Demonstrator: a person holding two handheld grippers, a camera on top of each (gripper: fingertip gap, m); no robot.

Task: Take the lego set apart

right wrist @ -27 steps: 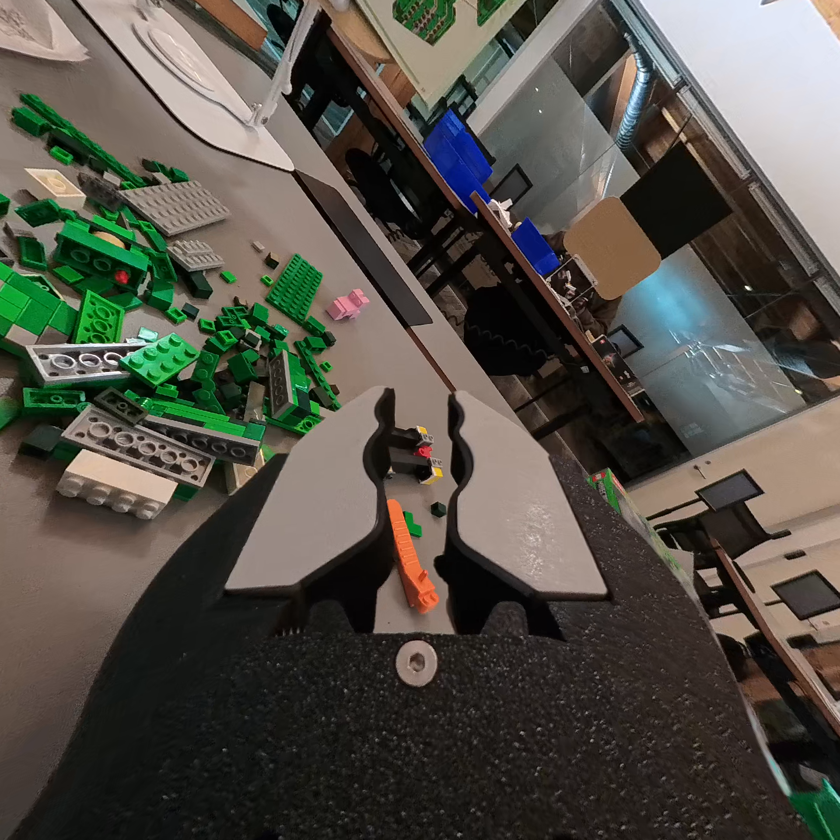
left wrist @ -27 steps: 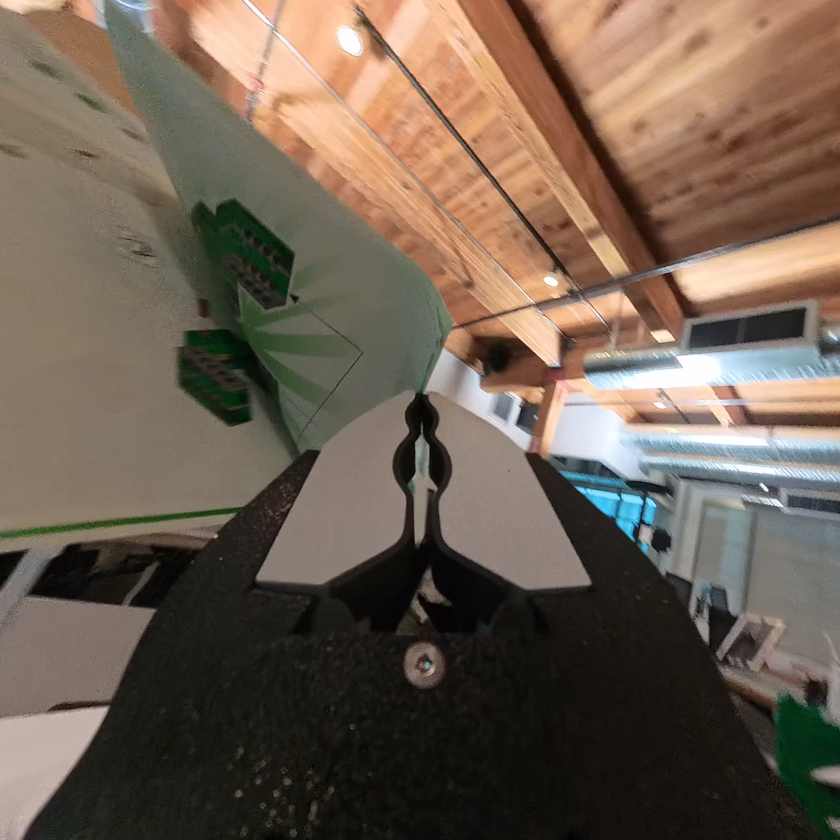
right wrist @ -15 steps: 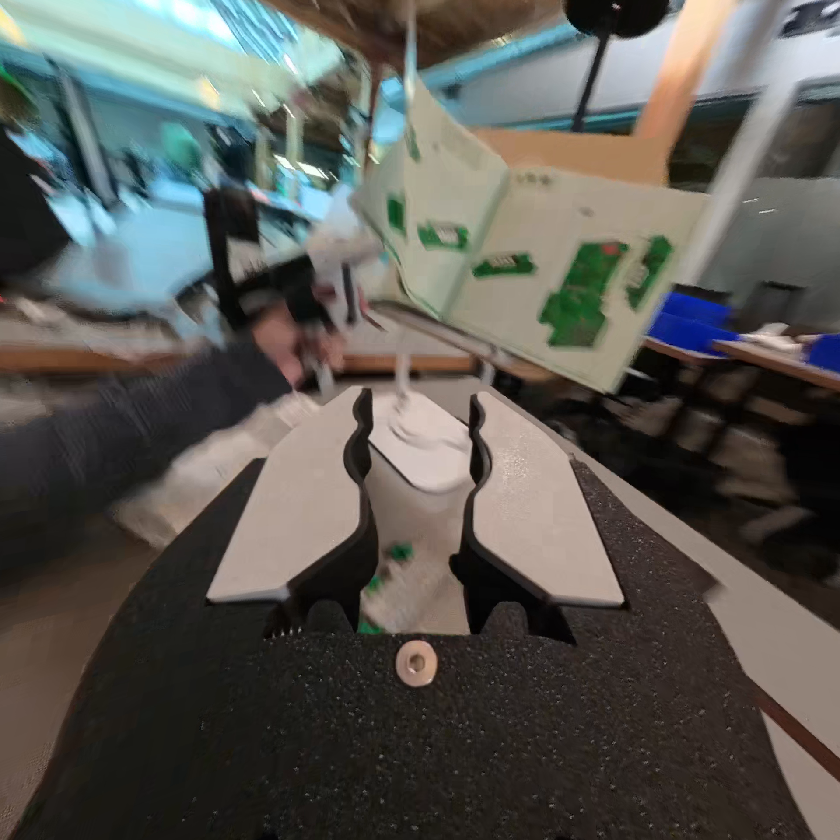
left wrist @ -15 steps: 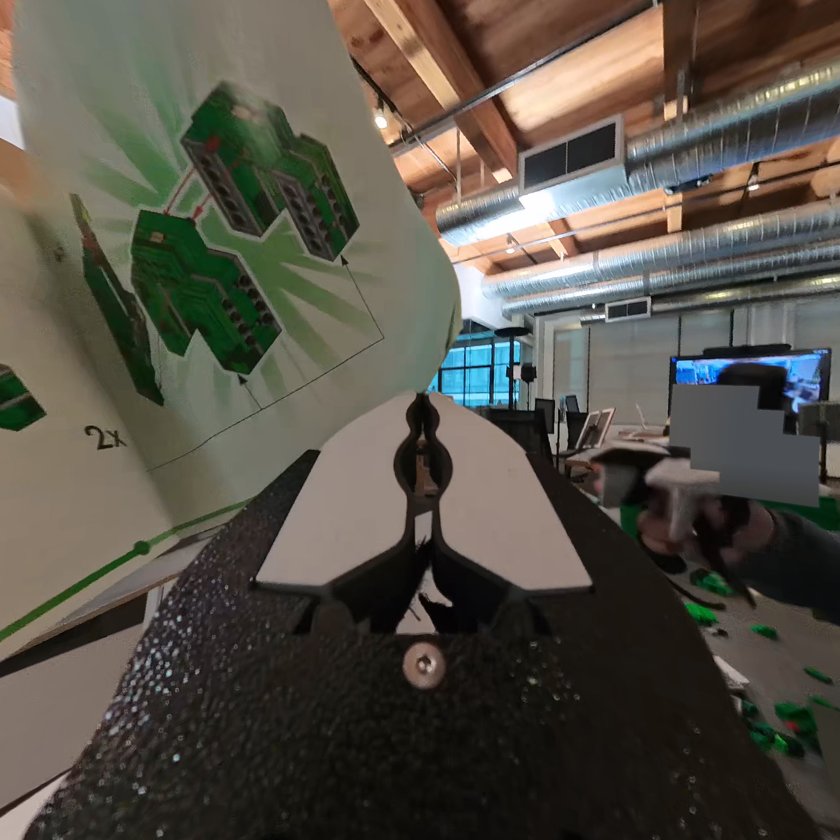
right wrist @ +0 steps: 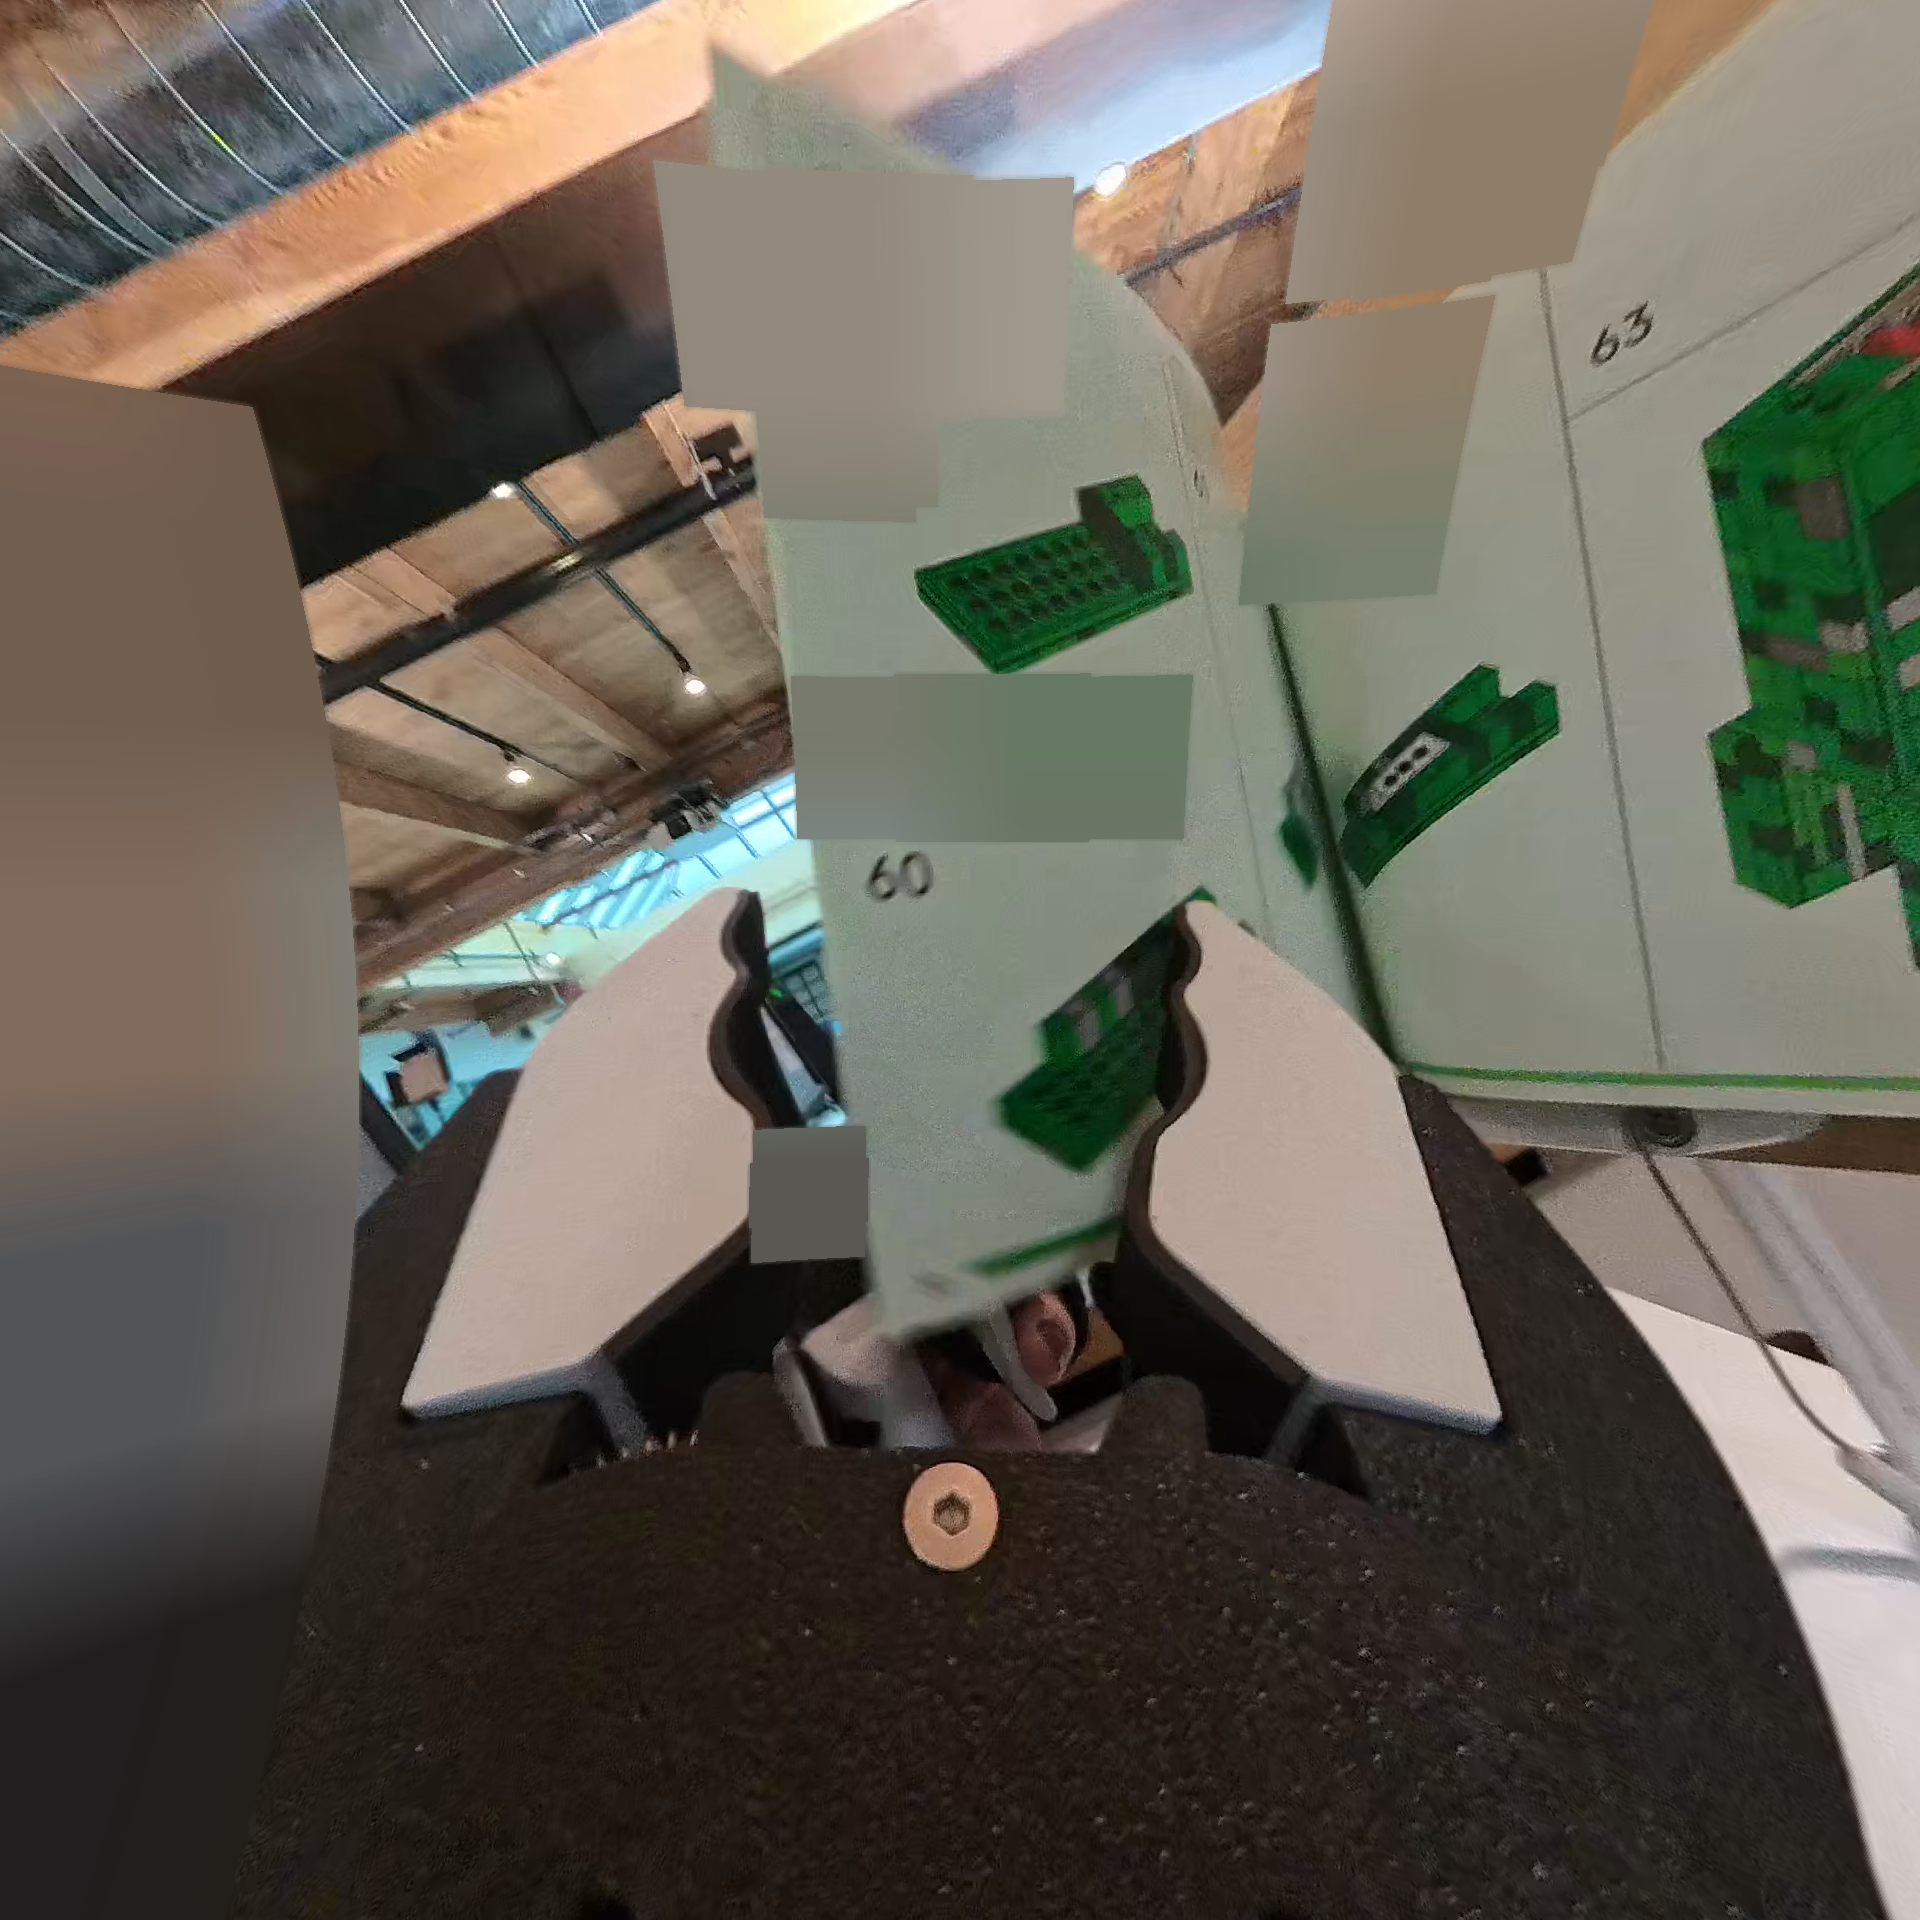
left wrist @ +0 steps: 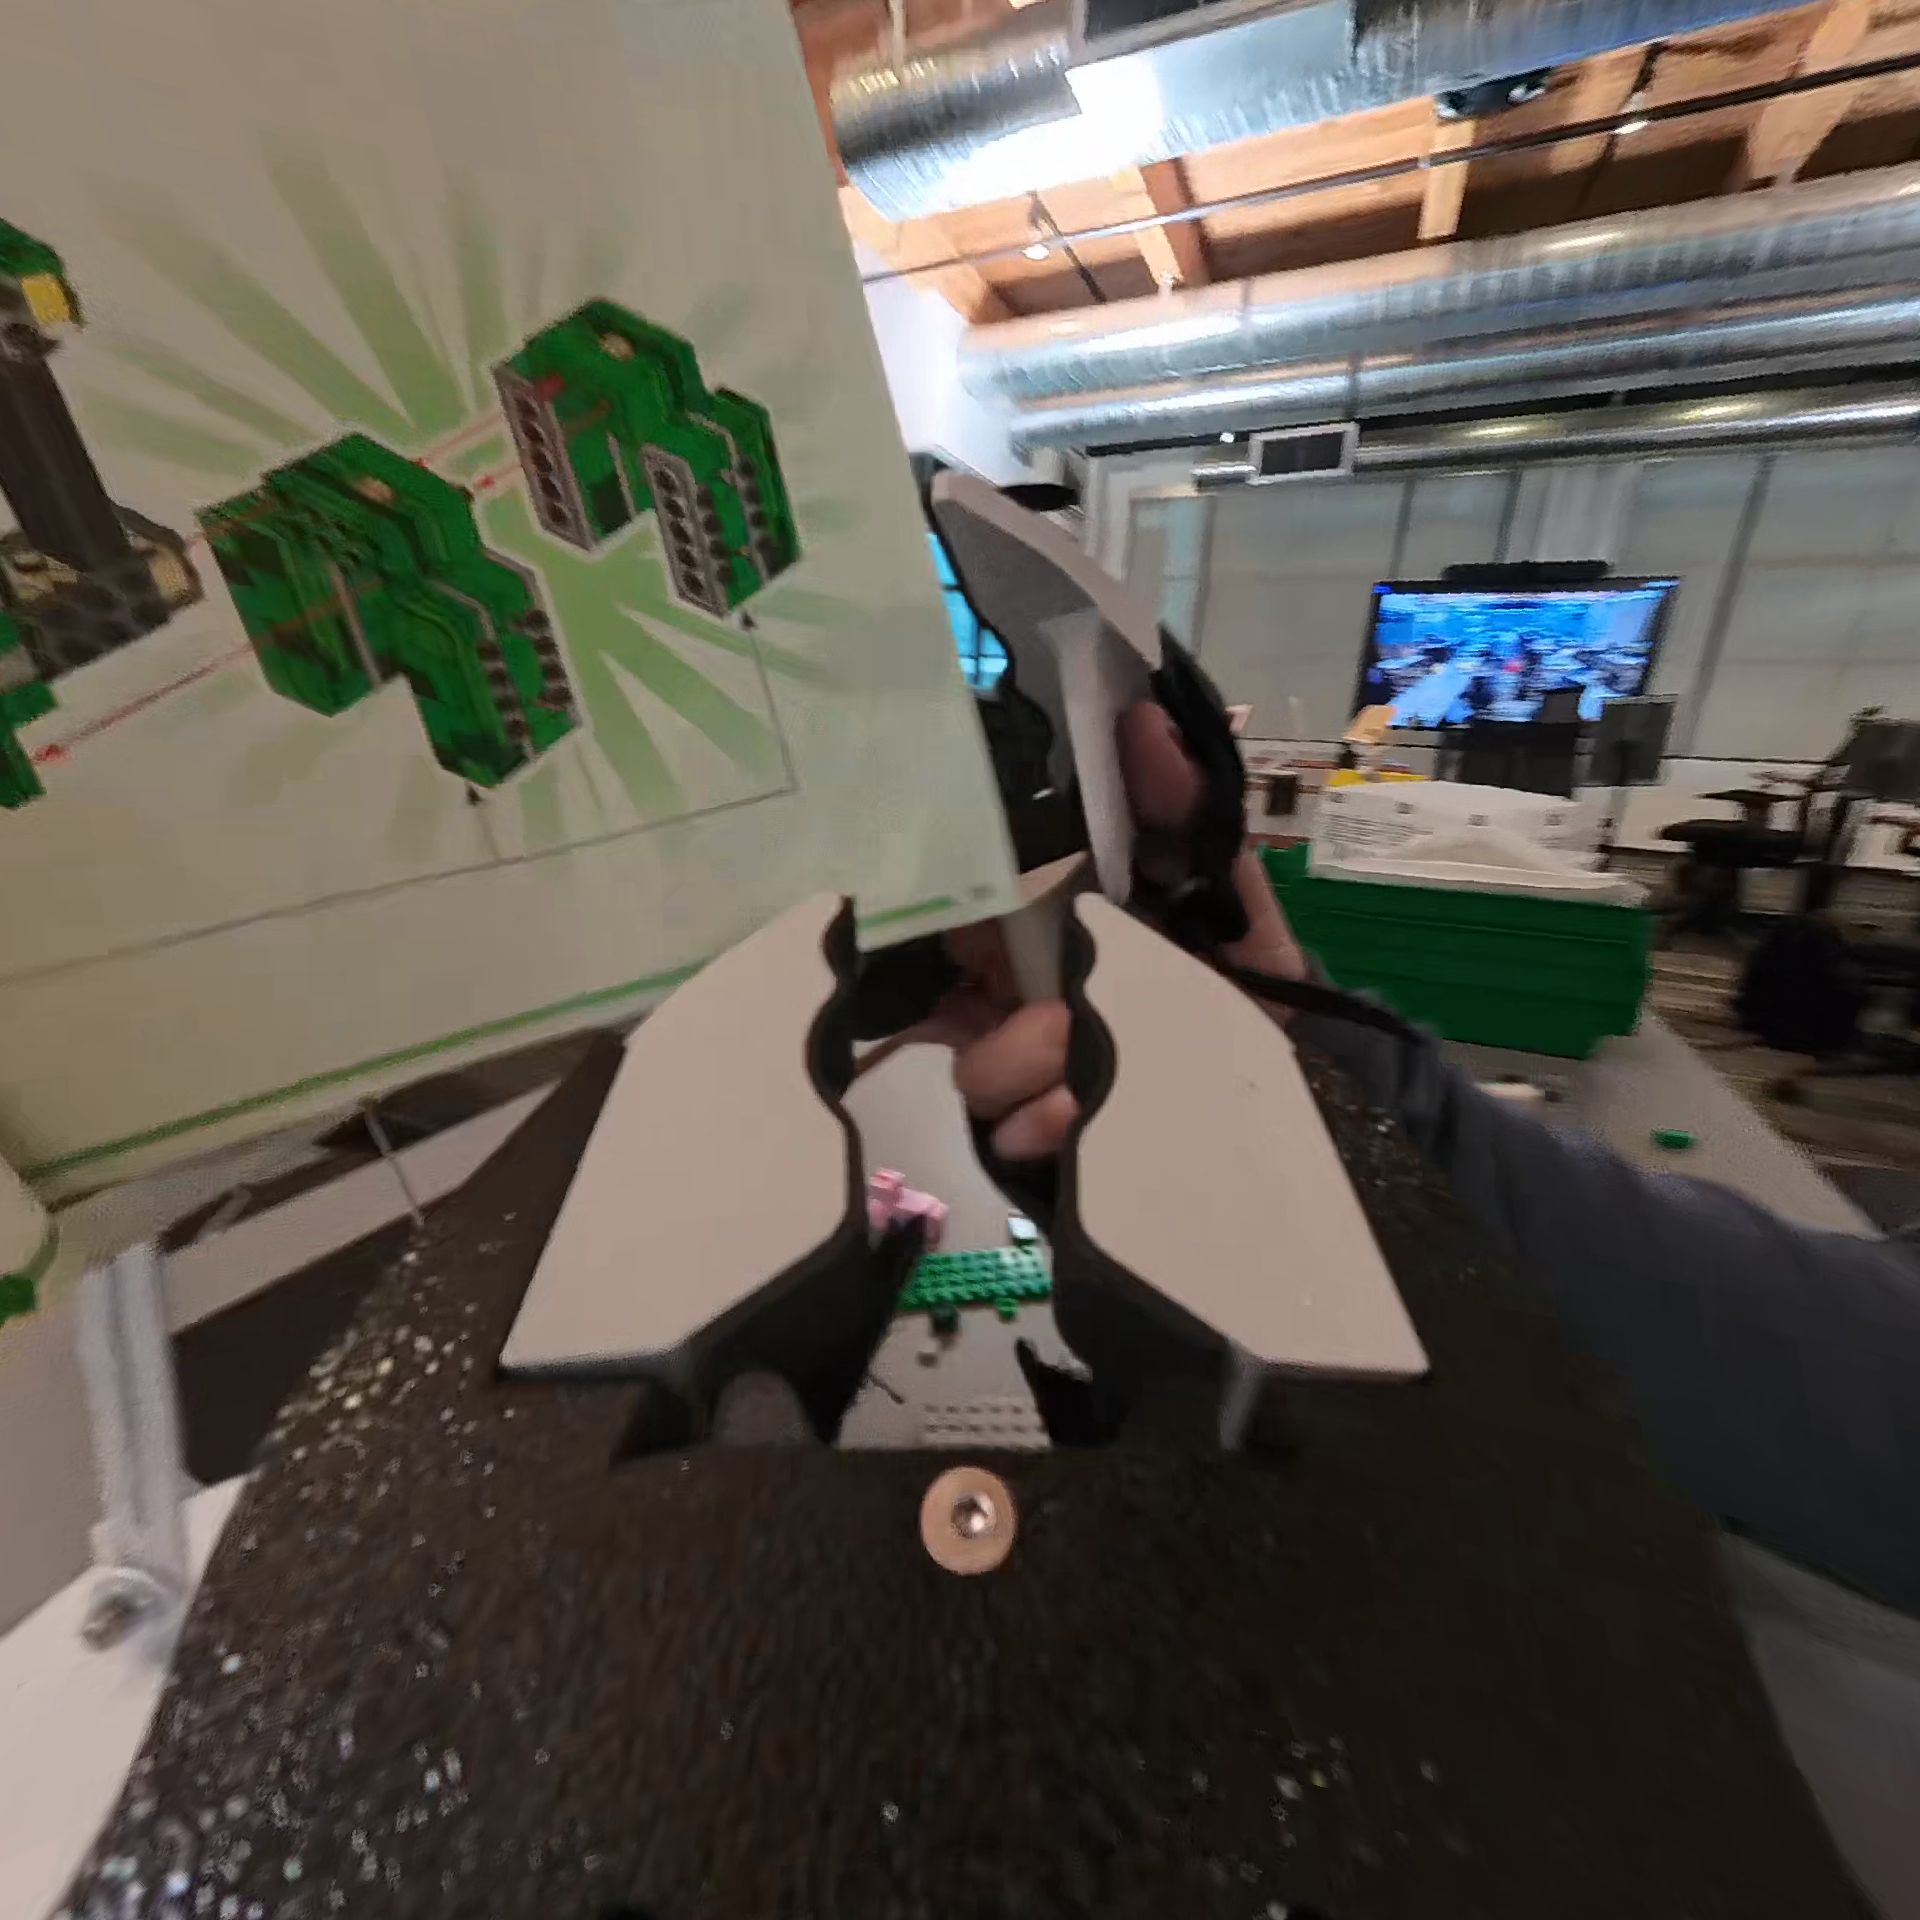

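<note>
An open instruction booklet point(left wrist: 416, 520) with pictures of green lego builds stands upright at the left. My left gripper point(left wrist: 961, 925) is open, and the lower right corner of a page sits just at its fingertips. In the left wrist view a hand point(left wrist: 1013, 1060) holds the right gripper right behind that page edge, one grey finger point(left wrist: 1081, 675) showing. My right gripper point(right wrist: 966, 909) is open, with a loose page point(right wrist: 987, 1039) of the booklet hanging between its fingers. The lego set itself is not in view.
Through the left gripper's gap I see a green lego plate point(left wrist: 971, 1276) and a small pink piece point(left wrist: 906, 1200) on the grey table. Green bins point(left wrist: 1455, 966) and a wall screen point(left wrist: 1512, 649) are far behind. A white stand point(left wrist: 125, 1403) is at the lower left. The left gripper's tips are roughly 6 centimeters from the right gripper's.
My left gripper has opened and tilted down from the ceiling toward the room. My right gripper left the brick pile, swung up to the booklet and opened wider around a page.
</note>
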